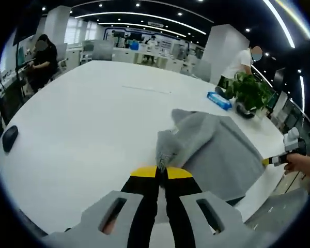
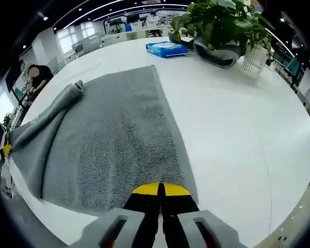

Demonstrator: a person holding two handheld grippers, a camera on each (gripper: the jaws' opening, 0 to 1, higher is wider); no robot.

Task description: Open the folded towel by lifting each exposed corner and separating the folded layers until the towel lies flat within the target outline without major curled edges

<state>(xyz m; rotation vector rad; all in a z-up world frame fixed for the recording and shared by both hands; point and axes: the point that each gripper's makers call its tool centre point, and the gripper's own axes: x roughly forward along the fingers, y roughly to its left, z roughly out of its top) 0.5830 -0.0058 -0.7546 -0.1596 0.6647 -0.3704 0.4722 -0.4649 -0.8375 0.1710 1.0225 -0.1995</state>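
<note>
My left gripper [image 1: 161, 173] hides the pinched towel [image 1: 217, 150] corner; the towel's far edge leaves view. The blue packet's [image 2: 166, 48] print is illegible.

Grey towel [image 2: 119, 139] on a white table [image 2: 237, 134]; yellow-tipped black jaws; blue packet [image 2: 166, 48]; green plant [image 2: 222, 20].

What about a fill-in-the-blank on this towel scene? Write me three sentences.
1. The left gripper is shut on a lifted corner of the ____ towel.
2. The right gripper pinches the towel's near ____.
3. Beside the potted plant on the white table lies a ____ packet.

Missing words: grey; edge; blue
</note>
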